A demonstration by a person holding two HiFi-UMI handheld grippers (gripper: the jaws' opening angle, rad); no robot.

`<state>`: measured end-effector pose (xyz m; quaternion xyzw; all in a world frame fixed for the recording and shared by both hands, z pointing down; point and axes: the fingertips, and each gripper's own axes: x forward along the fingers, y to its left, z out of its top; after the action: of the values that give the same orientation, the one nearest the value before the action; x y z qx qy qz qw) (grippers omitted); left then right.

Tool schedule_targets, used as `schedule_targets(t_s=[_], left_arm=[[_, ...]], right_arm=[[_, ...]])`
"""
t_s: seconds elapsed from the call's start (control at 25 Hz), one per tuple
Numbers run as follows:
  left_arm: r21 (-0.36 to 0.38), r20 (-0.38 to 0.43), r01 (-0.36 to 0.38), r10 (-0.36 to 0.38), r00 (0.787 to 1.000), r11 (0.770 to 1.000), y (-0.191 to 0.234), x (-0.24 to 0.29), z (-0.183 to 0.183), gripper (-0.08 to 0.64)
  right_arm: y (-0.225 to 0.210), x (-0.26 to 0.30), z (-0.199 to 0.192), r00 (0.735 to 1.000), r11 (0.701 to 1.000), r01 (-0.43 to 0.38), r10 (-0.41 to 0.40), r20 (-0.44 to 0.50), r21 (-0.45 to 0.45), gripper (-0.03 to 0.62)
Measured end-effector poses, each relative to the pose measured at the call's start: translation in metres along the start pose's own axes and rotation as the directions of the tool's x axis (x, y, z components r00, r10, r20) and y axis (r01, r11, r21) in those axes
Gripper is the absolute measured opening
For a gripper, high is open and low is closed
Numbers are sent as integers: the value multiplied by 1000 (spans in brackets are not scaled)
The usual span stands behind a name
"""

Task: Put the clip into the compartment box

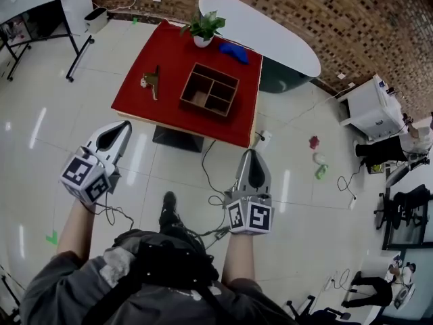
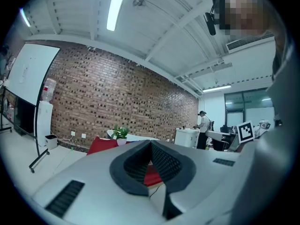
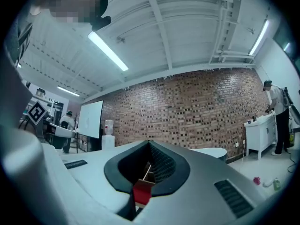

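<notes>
the small dark clip (image 1: 150,82) is seen lying on the red-covered square worktop (image 1: 169,59), to the left of the brown wooden compartment box (image 1: 209,89) and apart from it. a green plant in a white pot (image 1: 203,30) and a blue object (image 1: 233,51) are set near the far edge of the worktop. the left gripper (image 1: 125,126) and the right gripper (image 1: 251,154) are held over the pale glossy floor (image 1: 304,181), well short of the worktop. in each gripper view the jaws are shown together at their tips, with nothing clamped between them.
</notes>
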<state>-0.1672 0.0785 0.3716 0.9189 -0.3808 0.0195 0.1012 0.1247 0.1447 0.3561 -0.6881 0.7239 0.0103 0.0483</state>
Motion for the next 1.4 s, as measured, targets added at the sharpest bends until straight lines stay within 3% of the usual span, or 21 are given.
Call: schedule_targets(t_s=[0.44, 0.8, 1.2, 1.4], left_arm=[[-22, -26, -35, 35, 999, 999, 48, 131, 28, 32], [-25, -57, -84, 82, 995, 996, 72, 159, 26, 32], [-30, -75, -142, 140, 987, 989, 97, 157, 20, 32], [-31, -87, -132, 129, 988, 991, 115, 170, 20, 32]], right_arm=[[-72, 133, -3, 1000, 1000, -12, 12, -19, 21, 12], [-94, 162, -16, 999, 999, -7, 8, -32, 42, 12], [-87, 174, -18, 999, 999, -21, 23, -37, 49, 12], [-91, 181, -7, 1000, 999, 11, -10, -26, 40, 12]])
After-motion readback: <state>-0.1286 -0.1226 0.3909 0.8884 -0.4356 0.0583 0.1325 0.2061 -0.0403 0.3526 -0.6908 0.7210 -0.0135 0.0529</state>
